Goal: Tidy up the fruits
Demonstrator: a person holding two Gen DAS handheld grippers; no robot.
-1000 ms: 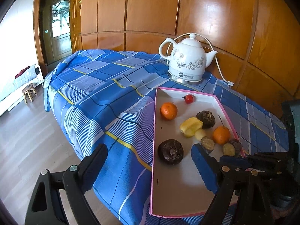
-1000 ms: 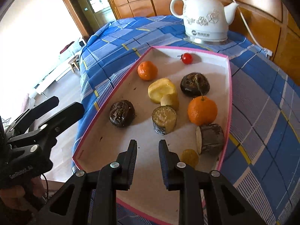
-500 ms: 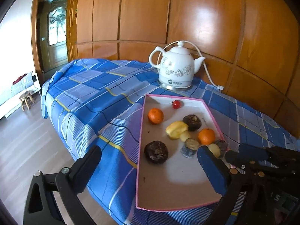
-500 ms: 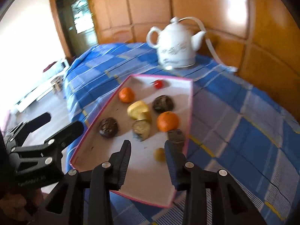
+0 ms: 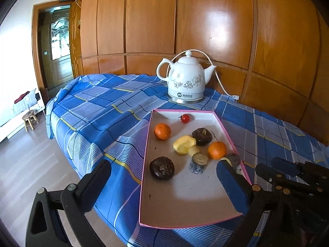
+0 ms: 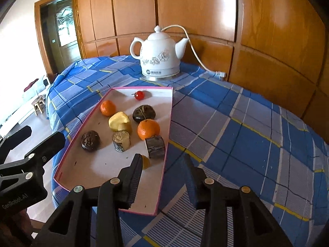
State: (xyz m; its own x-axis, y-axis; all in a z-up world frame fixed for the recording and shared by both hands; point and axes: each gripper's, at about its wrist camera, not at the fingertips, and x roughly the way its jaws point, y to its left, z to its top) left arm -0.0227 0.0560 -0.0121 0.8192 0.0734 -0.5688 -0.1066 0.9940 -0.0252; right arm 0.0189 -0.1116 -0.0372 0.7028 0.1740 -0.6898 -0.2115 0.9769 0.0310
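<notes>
A pink-rimmed shallow box (image 5: 191, 203) (image 6: 98, 164) lies on the blue checked cloth. It holds two oranges (image 5: 162, 131) (image 6: 148, 129), a cherry tomato (image 5: 185, 118) (image 6: 139, 95), a yellow peeled fruit (image 5: 183, 144) (image 6: 119, 121), two dark round fruits (image 5: 162, 168) (image 6: 90, 140), two cut dark-skinned pieces (image 5: 198, 163) (image 6: 121, 141) and a small yellow fruit (image 6: 145, 161). My left gripper (image 5: 164, 182) is open and empty over the box's near end. My right gripper (image 6: 163, 169) is open and empty above the box's near right rim.
A white ceramic electric kettle (image 5: 186, 80) (image 6: 159, 56) with its cord stands behind the box against the wooden wall panels. The table edge drops to the floor on the left. A small wooden stool (image 5: 30, 119) stands far left.
Both grippers have pulled back and risen from the box. The right gripper has opened from nearly shut to wide and shifted right, over the box's rim. The fruits have not moved.
</notes>
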